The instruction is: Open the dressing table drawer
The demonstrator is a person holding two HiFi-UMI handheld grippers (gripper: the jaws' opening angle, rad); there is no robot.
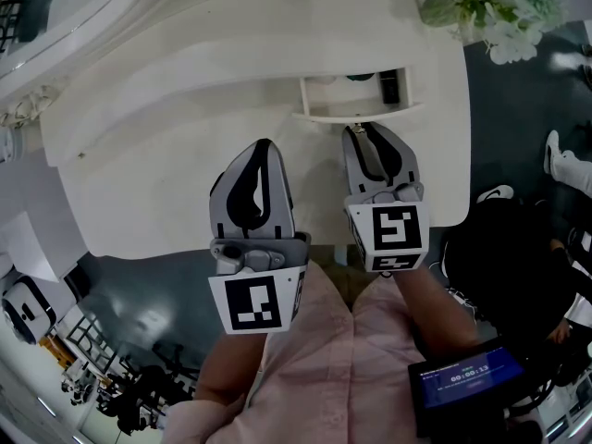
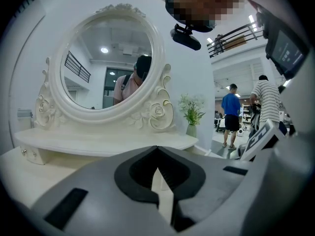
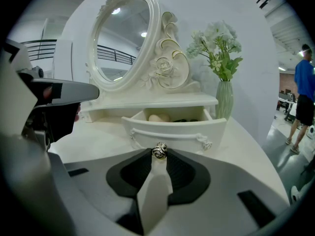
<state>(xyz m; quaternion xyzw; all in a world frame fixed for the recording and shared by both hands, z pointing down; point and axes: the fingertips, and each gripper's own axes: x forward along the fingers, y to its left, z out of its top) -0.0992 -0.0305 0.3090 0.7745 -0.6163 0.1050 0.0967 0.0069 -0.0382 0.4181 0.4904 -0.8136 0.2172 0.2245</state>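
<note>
At the open drawer's (image 3: 174, 128) front edge, right tongs (image 1: 362, 130) pinch the knob (image 3: 159, 150); left tongs (image 2: 157, 148), pressed together, hover over bare tabletop (image 1: 157, 188).

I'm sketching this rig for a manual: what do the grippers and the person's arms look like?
The left gripper and right gripper are grey, with curved, tapering jaws lined in black. Each carries a white cube printed with black square markers. The person wears a pale pink shirt.

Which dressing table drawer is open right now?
The white right-hand drawer beside the pale green vase: pulled out, contents showing. The white left-hand drawer sits flush.
</note>
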